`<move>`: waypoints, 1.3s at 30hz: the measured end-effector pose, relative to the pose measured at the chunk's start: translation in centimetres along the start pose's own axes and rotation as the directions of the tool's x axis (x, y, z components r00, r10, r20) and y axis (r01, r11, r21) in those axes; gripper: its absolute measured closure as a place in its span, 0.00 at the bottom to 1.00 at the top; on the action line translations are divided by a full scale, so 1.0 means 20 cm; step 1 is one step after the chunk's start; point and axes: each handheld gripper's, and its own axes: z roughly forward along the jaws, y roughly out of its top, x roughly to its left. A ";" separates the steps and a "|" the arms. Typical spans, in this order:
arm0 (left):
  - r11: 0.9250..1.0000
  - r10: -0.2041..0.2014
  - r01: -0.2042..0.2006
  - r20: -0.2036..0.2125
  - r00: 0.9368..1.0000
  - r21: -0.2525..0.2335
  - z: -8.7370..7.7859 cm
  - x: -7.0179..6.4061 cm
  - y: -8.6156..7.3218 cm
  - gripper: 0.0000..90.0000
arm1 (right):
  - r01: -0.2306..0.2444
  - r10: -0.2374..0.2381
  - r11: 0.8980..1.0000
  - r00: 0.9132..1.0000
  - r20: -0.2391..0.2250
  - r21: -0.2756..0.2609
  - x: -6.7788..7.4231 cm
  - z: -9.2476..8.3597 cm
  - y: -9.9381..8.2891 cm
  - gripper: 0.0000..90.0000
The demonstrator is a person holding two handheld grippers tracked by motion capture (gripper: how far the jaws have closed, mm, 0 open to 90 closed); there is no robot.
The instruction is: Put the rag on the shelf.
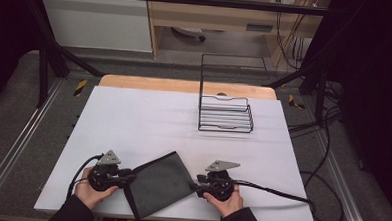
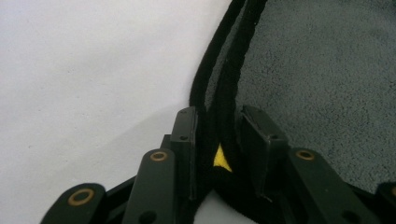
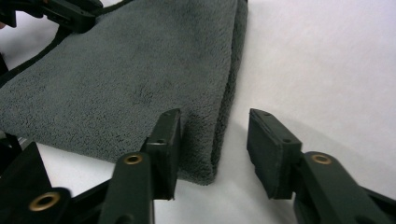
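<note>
I'm seeing grey cloth lying flat on desk near front edge, folded, long axis running diagonally from near-left to far-right. Fuzzy pile, black trim along left edge. Left gripper fingers pinching trimmed edge. Right gripper fingers straddling right corner, not yet pressing.

No legible text or labels.
</note>
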 end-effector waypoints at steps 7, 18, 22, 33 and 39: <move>1.000 0.004 -0.004 -0.004 1.000 0.005 0.00 -0.01 0.00 0.76 | -0.044 0.044 0.999 0.999 -0.024 0.011 0.02 0.02 -0.02 0.77; 0.999 -0.033 0.033 0.009 0.999 0.005 -0.02 -0.01 0.01 0.83 | -0.083 0.085 0.996 0.994 -0.065 0.028 0.00 0.01 0.01 0.93; 0.998 -0.066 0.066 0.022 0.998 -0.003 -0.02 -0.01 0.02 0.83 | -0.074 0.075 0.997 0.995 -0.066 0.024 -0.01 -0.02 0.04 0.94; 0.993 -0.108 0.108 0.001 0.994 -0.045 0.04 -0.18 0.08 0.83 | 0.025 -0.028 0.998 0.998 0.064 0.054 -0.13 -0.08 0.15 0.94; 0.990 -0.132 0.132 -0.007 0.991 -0.053 0.06 -0.23 0.08 0.83 | 0.053 -0.057 0.998 0.994 0.095 0.044 -0.22 -0.04 0.19 0.94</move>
